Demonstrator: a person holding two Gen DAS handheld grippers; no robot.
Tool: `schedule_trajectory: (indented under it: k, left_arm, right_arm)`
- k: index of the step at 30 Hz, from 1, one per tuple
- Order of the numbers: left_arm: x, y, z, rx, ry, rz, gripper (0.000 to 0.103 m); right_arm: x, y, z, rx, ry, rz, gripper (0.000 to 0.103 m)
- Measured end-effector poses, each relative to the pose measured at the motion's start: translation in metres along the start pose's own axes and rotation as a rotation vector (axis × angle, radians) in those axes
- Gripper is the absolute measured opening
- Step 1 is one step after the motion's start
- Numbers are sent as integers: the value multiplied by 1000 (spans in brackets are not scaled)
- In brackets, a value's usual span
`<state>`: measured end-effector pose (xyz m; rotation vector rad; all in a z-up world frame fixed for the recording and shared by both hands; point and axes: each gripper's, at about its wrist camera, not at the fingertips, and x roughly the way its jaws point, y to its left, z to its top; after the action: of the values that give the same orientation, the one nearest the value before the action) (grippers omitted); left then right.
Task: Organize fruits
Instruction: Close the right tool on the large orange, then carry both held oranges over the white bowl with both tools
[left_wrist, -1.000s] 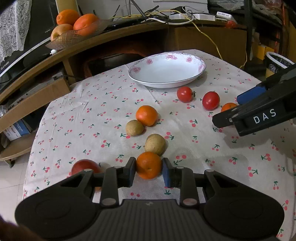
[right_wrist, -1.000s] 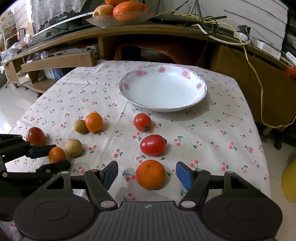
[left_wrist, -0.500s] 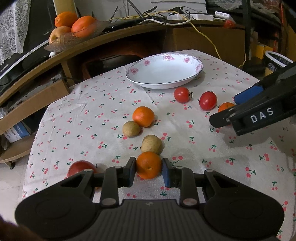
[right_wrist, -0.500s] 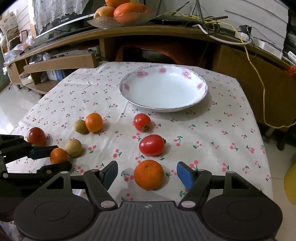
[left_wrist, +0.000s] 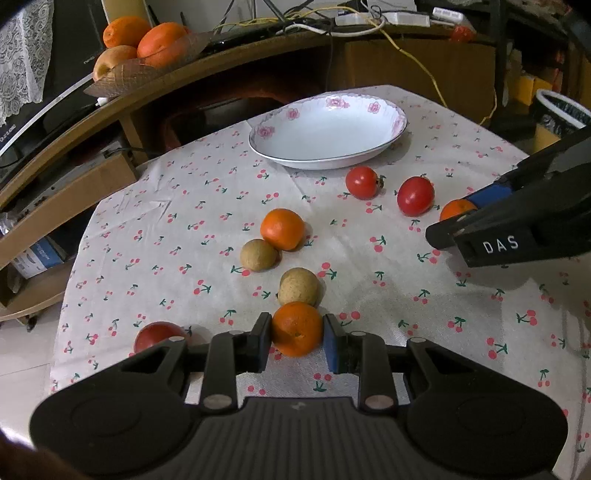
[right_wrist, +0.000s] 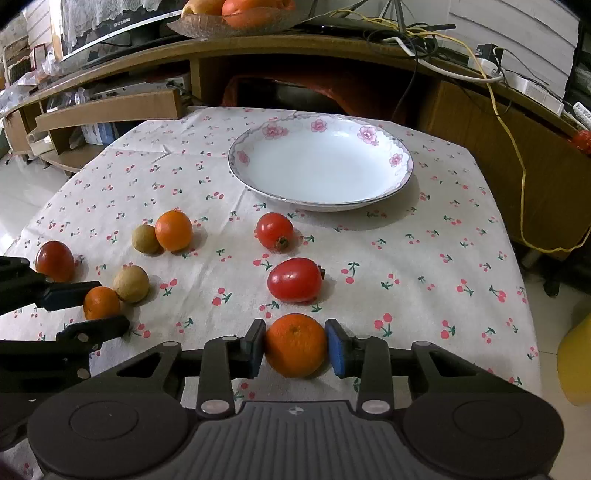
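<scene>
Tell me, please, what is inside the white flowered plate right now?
Nothing: the plate shows only its bare white bowl in both views. All the fruit lies on the tablecloth. Whatever is underneath it is covered.

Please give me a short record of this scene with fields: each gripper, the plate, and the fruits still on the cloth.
left gripper: shut on small orange
right gripper: shut on big orange
plate: empty, at far side of cloth
loose orange: one, touching a brown fruit
tomatoes: three on the cloth
brown fruits: two
</scene>
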<state>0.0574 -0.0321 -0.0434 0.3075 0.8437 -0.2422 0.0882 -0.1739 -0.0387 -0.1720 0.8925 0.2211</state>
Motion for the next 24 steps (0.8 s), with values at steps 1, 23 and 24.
schedule_trajectory:
  k: [1, 23, 24]
  left_arm:
    - [0, -1, 1, 2, 4, 4, 34]
    - [-10, -9, 24, 27, 33, 97, 34]
    - [-11, -10, 25, 29, 31, 99, 34]
  right_arm:
    - [-1, 0, 0, -2, 1, -2, 34]
    - [-29, 12, 7, -26, -63, 24, 34]
    - [-30, 12, 7, -25, -67, 25, 34]
